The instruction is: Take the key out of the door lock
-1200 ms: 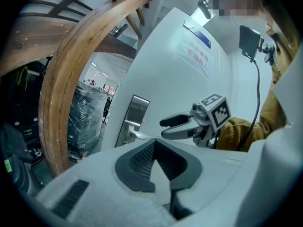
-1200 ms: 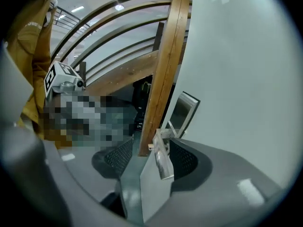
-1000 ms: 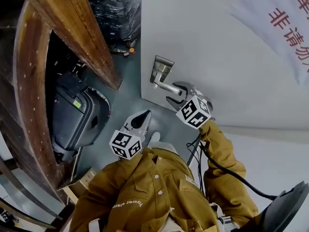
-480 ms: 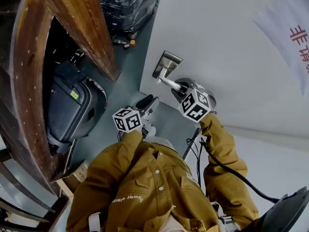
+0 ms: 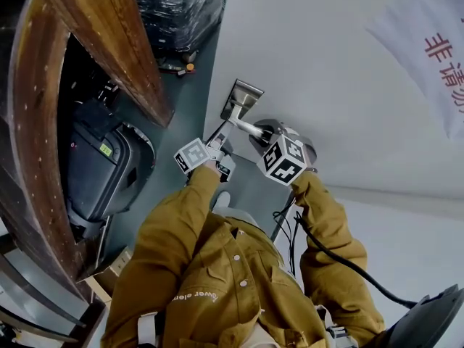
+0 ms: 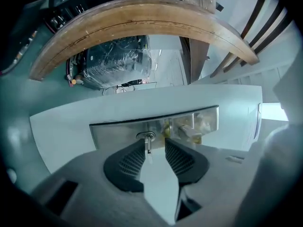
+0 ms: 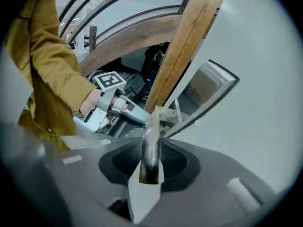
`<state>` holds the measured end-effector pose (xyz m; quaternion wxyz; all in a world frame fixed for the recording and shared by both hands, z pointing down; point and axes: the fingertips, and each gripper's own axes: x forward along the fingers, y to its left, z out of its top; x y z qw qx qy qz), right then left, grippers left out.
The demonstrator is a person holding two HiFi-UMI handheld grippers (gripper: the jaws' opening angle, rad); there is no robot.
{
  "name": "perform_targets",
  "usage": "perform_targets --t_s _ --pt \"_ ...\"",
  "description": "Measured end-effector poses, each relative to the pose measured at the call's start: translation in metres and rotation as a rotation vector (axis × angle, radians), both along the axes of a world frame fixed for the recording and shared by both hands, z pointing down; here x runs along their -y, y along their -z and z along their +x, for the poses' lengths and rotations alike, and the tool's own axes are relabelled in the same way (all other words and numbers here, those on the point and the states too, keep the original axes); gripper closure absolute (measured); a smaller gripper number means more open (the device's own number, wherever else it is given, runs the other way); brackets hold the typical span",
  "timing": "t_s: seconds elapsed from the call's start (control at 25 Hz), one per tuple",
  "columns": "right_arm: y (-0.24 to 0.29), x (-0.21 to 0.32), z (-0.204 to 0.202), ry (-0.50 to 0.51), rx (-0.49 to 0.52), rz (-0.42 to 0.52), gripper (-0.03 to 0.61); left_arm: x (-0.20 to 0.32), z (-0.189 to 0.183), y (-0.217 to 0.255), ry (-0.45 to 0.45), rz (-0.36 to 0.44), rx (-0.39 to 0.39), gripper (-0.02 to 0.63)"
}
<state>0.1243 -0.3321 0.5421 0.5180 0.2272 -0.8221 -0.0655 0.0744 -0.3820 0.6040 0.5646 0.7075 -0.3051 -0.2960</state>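
Observation:
A small silver key [image 6: 148, 143] sticks out of the keyhole in the steel lock plate [image 6: 113, 129] on the white door. My left gripper [image 6: 155, 148] has its jaws either side of it. They are closing: the key lies against the left pad with a gap to the right pad. In the head view, the left gripper [image 5: 217, 145] sits just below the lock plate [image 5: 244, 95]. My right gripper [image 7: 151, 157] is shut on the metal door handle [image 7: 151, 145], its pads pressing the lever from both sides. The head view shows the right gripper [image 5: 262, 133] at the lever's end.
The white door [image 5: 326, 71] fills the right, with a banner of red characters [image 5: 435, 49] at top right. A curved wooden rail [image 5: 101, 42] and a dark case [image 5: 101, 172] stand left. A plastic-wrapped load [image 5: 177, 9] sits beyond. A black cable [image 5: 326, 252] trails from the right arm.
The left gripper rose from near the chest up to the lock plate and opened around the key. The right gripper closed on the door handle.

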Motion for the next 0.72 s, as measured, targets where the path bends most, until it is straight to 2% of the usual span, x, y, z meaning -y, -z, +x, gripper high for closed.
perform_targets --t_s 0.12,0.2,0.32,0.4,0.52,0.56,0.6,0.72 --pt "0.000 -0.001 -0.001 -0.002 -0.008 0.002 0.462 -0.003 0.004 -0.003 0.003 -0.029 -0.065 0.528" --pt "0.000 -0.001 0.000 -0.005 -0.009 0.001 0.462 -0.004 0.004 -0.009 0.012 -0.048 -0.076 0.590" --pt "-0.001 0.000 0.001 -0.008 -0.011 0.002 0.462 -0.003 0.004 -0.011 0.023 -0.057 -0.092 0.594" --pt "-0.001 0.001 0.002 -0.012 -0.013 0.002 0.460 -0.003 0.004 -0.010 0.016 -0.043 -0.042 0.594" --pt "-0.001 0.001 0.002 -0.018 -0.020 0.000 0.460 -0.003 0.005 -0.010 -0.006 0.001 0.138 0.594" --pt "-0.001 0.001 0.002 -0.020 -0.023 0.001 0.460 -0.003 0.006 -0.010 -0.011 0.004 0.170 0.594" --pt "-0.001 0.001 0.002 -0.022 -0.026 0.004 0.460 -0.003 0.006 -0.010 -0.012 -0.003 0.167 0.594" --pt "-0.001 0.000 0.001 -0.030 -0.043 0.015 0.460 -0.005 0.003 -0.008 -0.004 -0.050 0.065 0.594"
